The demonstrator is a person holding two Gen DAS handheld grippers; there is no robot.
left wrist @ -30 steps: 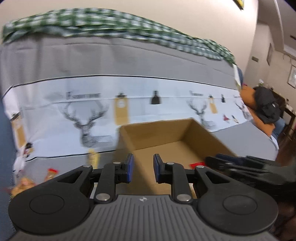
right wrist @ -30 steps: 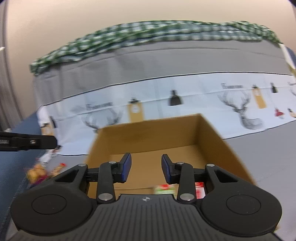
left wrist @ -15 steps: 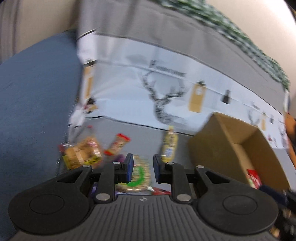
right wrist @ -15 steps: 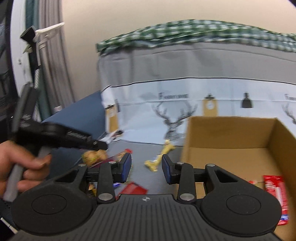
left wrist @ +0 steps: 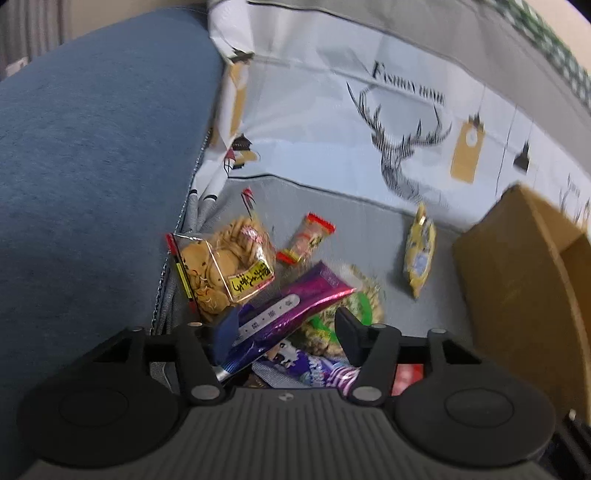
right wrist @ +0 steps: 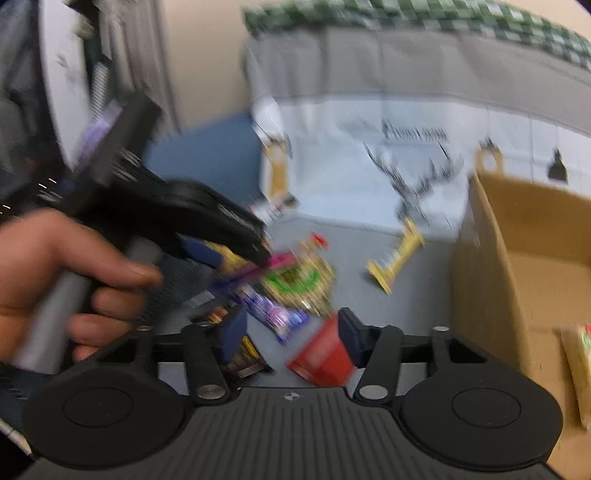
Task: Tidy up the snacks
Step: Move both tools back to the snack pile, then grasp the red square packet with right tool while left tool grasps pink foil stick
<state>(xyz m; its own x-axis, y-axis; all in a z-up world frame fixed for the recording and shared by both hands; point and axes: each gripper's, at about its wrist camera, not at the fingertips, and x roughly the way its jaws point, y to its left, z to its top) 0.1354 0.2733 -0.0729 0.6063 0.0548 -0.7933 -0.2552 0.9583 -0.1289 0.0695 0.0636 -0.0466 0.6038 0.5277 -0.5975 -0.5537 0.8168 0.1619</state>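
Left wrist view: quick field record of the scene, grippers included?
surface: grey cover
left gripper: open, over the snack pile
between fingers: purple bar, not clamped
pile: cookie bag, green pack
apart: red-end bar, yellow pack
box: right of the pile, open top
right gripper: open, above a red pack

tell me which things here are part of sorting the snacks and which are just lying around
Part of the job:
- purple wrapper, between the open left tongs
- cookie bag
- red-ended snack stick
- yellow packet
- red packet, by the open right tongs
- cardboard box

Just lying about:
- deer-print cloth
- blue cushion
- green checked cloth
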